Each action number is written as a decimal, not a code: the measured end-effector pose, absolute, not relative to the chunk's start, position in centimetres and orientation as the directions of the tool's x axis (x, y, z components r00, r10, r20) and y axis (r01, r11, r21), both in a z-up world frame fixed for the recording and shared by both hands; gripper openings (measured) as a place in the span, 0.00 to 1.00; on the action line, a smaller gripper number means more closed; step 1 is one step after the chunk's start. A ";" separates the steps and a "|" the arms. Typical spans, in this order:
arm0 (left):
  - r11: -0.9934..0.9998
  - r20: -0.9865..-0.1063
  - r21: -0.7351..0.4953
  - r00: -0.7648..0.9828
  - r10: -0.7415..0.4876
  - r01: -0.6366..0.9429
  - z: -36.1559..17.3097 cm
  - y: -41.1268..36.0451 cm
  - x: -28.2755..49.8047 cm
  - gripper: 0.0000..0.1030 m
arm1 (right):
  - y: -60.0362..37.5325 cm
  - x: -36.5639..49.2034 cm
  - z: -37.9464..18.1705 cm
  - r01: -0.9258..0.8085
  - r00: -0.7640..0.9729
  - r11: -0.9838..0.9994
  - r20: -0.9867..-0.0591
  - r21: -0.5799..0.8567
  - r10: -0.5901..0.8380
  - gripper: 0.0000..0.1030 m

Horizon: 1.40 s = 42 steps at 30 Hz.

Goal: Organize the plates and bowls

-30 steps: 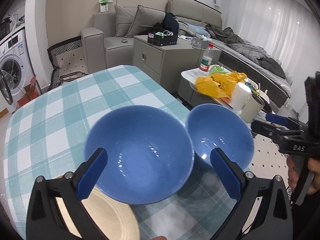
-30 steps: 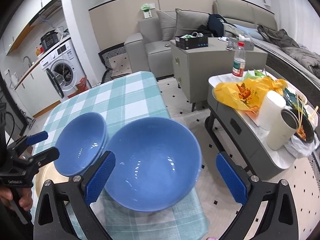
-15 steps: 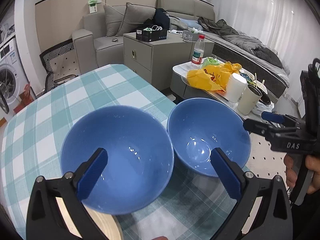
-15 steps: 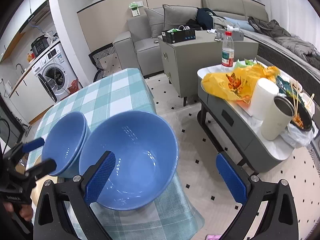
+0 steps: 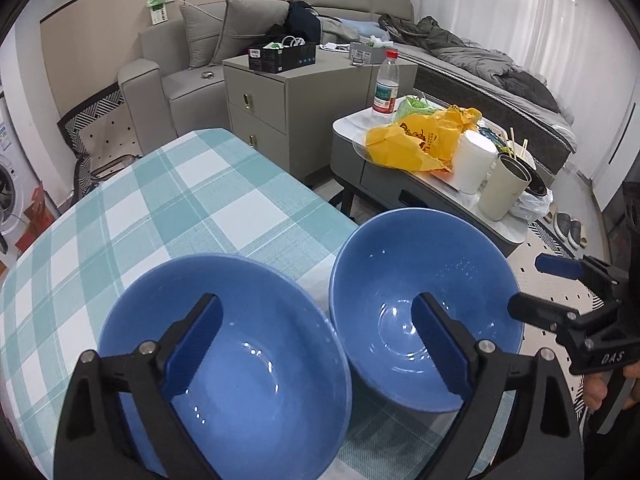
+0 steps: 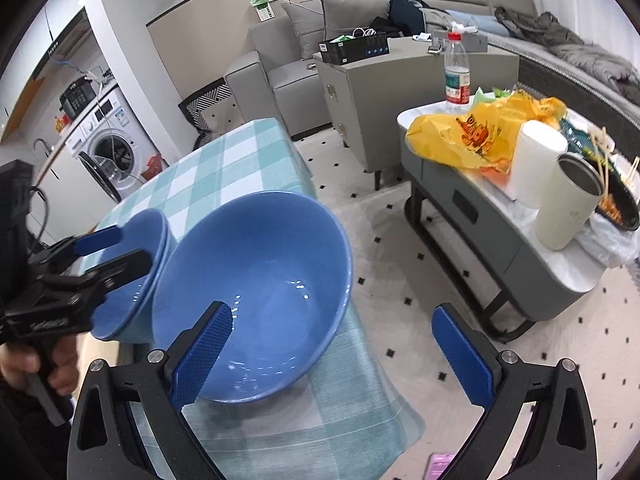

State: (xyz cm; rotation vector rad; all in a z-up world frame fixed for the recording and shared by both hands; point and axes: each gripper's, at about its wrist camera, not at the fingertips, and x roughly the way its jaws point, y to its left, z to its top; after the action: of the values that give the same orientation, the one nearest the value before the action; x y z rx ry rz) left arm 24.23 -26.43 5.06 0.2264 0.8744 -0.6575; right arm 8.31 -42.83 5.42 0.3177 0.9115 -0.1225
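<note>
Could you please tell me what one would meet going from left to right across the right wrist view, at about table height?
Washing machine → left gripper → smaller blue bowl → larger blue bowl → yellow bag → beige tumbler.

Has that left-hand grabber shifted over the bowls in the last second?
Yes. The left gripper has slid right: its right finger, earlier past the right bowl's rim, now hangs over its middle. Its jaws are closing.

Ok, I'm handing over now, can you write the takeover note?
Left tongs: empty, jaws closing, over where left bowl and right bowl meet.
Right tongs: open, empty, straddling the right bowl's rim.
Both blue bowls sit side by side on the checked table; the left bowl looks like two nested, the right is near the corner.
Done: maybe one nesting. Left: probably nest the right bowl into the left.
</note>
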 end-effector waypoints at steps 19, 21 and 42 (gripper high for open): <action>0.712 -0.816 -0.049 0.384 -0.433 0.700 3.8 -30.5 26.7 0.57 | -41.7 8.4 4.0 0.217 0.571 0.941 -0.816 0.258 0.092 0.72; 0.704 -0.821 -0.041 0.378 -0.428 0.709 3.5 -30.9 26.7 0.57 | -41.5 8.4 3.8 0.212 0.568 0.942 -0.817 0.260 0.098 0.68; 0.606 -0.862 -0.036 0.282 -0.421 0.795 2.0 -34.0 24.5 0.50 | -41.4 7.4 4.3 0.204 0.576 0.947 -0.812 0.248 0.089 0.62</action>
State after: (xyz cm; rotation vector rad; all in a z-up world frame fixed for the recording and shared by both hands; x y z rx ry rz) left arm 24.46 -33.99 2.00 0.4472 0.9799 -0.8509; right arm 7.43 -41.38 4.26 0.3334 0.9588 -0.0692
